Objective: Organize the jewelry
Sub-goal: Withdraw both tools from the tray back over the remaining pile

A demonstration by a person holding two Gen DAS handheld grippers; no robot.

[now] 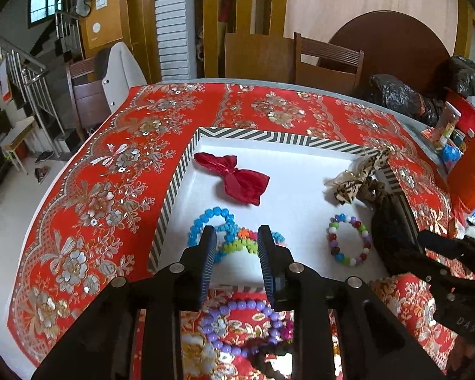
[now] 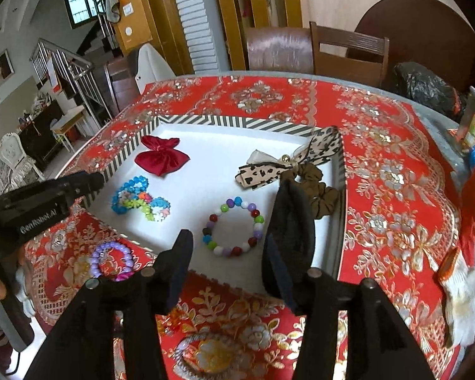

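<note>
A white tray with a striped rim [image 1: 186, 158] [image 2: 205, 121] lies on the red tablecloth. In it are a red bow [image 1: 234, 177] [image 2: 161, 158], a blue and multicolour bead bracelet pile [image 1: 228, 234] [image 2: 139, 199], a mixed-colour bead bracelet [image 1: 348, 240] [image 2: 234, 224], a leopard-print bow [image 1: 354, 177] [image 2: 285, 161] and a brown scrunchie [image 2: 319, 186]. A purple bead bracelet [image 1: 240, 326] [image 2: 110, 259] lies on the cloth in front of the tray. My left gripper [image 1: 237, 247] is open and empty above the tray's near rim. My right gripper [image 2: 228, 253] is open; a black fabric piece [image 2: 293, 221] hangs over its right finger.
A white and orange work glove [image 2: 462, 294] lies on the cloth at the right. Black plastic bags [image 1: 395, 95] and boxes crowd the far right of the table. Wooden chairs [image 1: 326, 60] stand behind the table. A staircase is at the left.
</note>
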